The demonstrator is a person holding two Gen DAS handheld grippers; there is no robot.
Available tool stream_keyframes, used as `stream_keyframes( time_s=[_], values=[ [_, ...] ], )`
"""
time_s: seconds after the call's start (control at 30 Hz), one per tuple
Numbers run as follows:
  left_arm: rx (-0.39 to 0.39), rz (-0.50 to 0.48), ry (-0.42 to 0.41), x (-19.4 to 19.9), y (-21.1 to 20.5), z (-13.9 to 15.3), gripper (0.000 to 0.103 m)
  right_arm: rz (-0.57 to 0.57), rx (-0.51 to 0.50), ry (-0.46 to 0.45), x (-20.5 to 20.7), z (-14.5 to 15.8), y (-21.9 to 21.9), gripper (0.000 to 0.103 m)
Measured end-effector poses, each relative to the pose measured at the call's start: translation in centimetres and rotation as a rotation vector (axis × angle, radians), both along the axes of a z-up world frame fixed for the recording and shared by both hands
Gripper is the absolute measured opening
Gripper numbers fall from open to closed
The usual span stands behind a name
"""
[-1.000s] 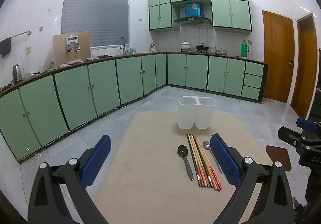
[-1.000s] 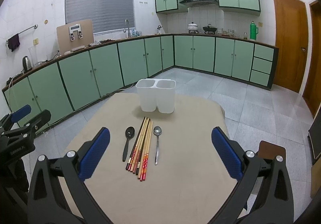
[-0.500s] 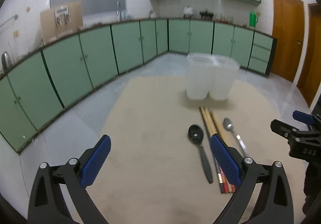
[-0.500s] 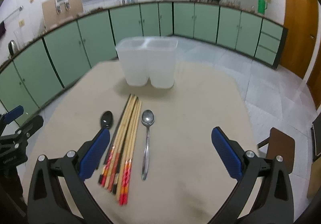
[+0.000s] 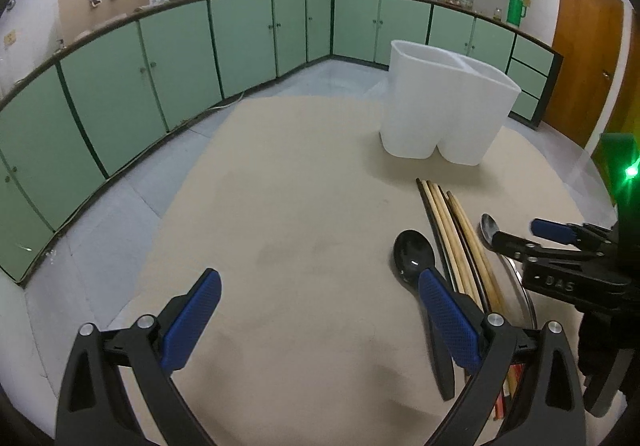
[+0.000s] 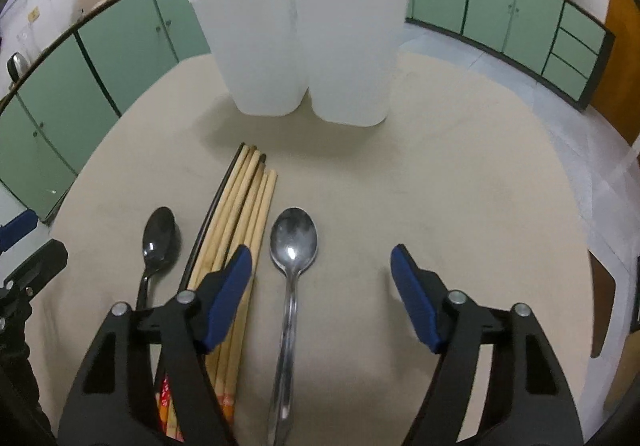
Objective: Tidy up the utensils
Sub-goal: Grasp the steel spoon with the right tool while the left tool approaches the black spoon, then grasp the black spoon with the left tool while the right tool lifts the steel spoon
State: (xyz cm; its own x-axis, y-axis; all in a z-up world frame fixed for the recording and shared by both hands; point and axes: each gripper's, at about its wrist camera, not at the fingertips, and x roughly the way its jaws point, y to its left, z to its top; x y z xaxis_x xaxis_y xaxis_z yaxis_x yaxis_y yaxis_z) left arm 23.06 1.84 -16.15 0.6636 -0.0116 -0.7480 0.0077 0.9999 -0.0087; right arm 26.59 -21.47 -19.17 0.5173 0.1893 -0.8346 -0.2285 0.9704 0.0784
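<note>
Nothing sorted yet: spoons, chopsticks (image 6: 240, 214) lie below white holder (image 6: 304, 46); right gripper (image 6: 320, 278) closing around metal spoon (image 6: 294, 242), untouched; left gripper (image 5: 316, 310) released.

Both tools now sit lower and nearer the utensils; the right tool (image 6: 320, 294) is closing astride the metal spoon (image 6: 293, 242).

My right gripper (image 6: 320, 286) over the utensils, jaws closing

A shiny metal spoon (image 6: 293, 246) lies between my blue-padded fingers (image 6: 226, 298), untouched; beside it a bundle of wooden chopsticks (image 6: 240, 214), a black spoon (image 6: 158, 242), and beyond them a white two-compartment plastic holder (image 6: 304, 46) on the beige table (image 6: 460, 166).
</note>
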Motion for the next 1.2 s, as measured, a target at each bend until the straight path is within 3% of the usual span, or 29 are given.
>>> stream_keyframes(
  time_s=[0.07,0.2,0.3,0.7,1.07,1.17,1.2],
  values=[
    [-0.004,-0.007,0.009,0.5,-0.3,-0.4,0.097,0.014,0.006,0.018,0.4,-0.6,0.1,0.056],
    [-0.017,-0.019,0.02,1.1,-0.7,-0.9,0.097,0.034,-0.018,0.003,0.5,-0.8,0.4,0.048],
    [-0.022,-0.034,0.031,1.5,-1.2,-1.3,0.097,0.057,-0.022,-0.012,0.3,-0.8,0.6,0.029],
    [0.002,-0.059,0.082,3.9,-4.3,-3.0,0.097,0.035,0.005,-0.006,-0.2,-0.6,-1.4,0.027],
    [0.007,-0.021,0.134,6.0,-3.7,-4.7,0.093,0.031,0.009,-0.02,-0.2,-1.1,-1.3,0.028],
    [0.002,-0.027,0.121,6.2,-3.8,-4.5,0.082,0.032,0.003,-0.022,-0.5,-1.1,-1.2,0.028],
    [-0.001,-0.035,0.111,6.1,-3.8,-4.3,0.072,0.033,0.003,-0.021,-0.7,-1.1,-1.1,0.028]
  ],
)
